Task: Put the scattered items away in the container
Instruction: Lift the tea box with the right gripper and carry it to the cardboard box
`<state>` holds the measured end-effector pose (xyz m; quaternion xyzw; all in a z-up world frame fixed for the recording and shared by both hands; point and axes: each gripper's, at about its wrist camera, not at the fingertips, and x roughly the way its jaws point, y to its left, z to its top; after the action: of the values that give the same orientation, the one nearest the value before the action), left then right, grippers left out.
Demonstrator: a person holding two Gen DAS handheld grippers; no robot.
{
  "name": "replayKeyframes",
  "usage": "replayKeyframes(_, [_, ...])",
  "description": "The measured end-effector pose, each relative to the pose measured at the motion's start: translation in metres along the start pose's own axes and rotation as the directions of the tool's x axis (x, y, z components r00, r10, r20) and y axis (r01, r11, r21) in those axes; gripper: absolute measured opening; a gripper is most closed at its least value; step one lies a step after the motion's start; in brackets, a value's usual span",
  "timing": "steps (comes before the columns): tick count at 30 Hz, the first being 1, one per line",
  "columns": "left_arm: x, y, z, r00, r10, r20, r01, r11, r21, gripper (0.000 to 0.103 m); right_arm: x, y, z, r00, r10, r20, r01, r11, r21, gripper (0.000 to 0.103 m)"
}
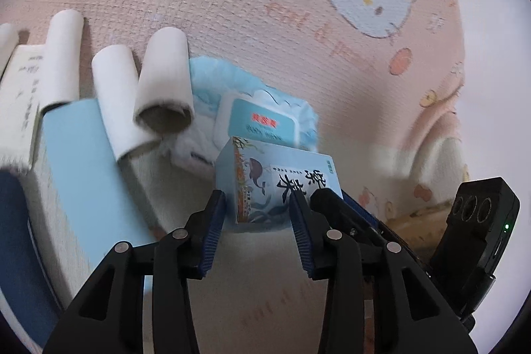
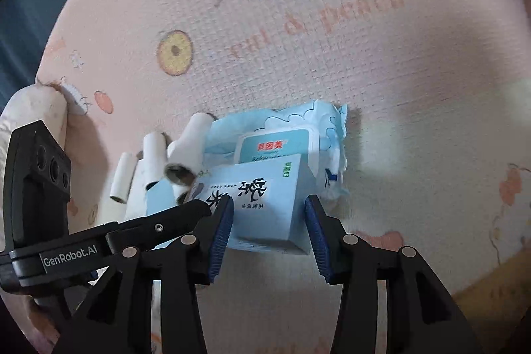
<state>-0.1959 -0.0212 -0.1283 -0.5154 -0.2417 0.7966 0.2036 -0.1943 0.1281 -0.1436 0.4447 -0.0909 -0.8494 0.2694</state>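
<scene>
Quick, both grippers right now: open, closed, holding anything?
Left gripper: open, jaws either side of the blue box, not clamping it.
Right gripper: open, straddling the same blue box, pads off it.

Under me lay a pink cartoon-print mat (image 2: 332, 62). On it sat a blue tissue box (image 2: 265, 208), a wet-wipes pack (image 2: 282, 141) at its twelve o'clock, and cardboard tubes (image 1: 166, 82) at ten.
</scene>
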Motion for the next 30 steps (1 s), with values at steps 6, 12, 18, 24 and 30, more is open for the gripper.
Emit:
replayKeyframes(6, [-0.035,-0.011,-0.041,1.000,-0.003,-0.019,0.004,0.999,0.042,0.043,-0.039,0.013,-0.034,1.000,-0.005,0.005,0.005,1.000,0.003,0.043])
replayKeyframes(12, [-0.055,-0.025,-0.090,0.998,0.018,-0.063,-0.008,0.989,0.148,0.043,-0.067,0.022,-0.097,0.994,-0.081,-0.068,0.082,0.996,0.021,0.043])
replayKeyframes(18, [-0.053,-0.041,-0.137,0.992,0.091,-0.093,-0.060,0.954,0.293,0.043,-0.077,0.021,-0.149,0.982,-0.123,-0.141,0.127,0.992,0.025,0.042])
replayKeyframes(24, [-0.037,-0.029,-0.162,0.983,0.061,-0.171,-0.013,0.963,0.271,0.043,-0.080,0.000,-0.173,0.981,-0.115,-0.154,0.125,0.990,0.058,0.042])
replayKeyframes(30, [-0.023,-0.030,-0.175,0.974,0.134,-0.181,-0.073,0.949,0.307,0.043,-0.080,-0.004,-0.182,0.982,-0.118,-0.149,0.125,0.992,0.034,0.042])
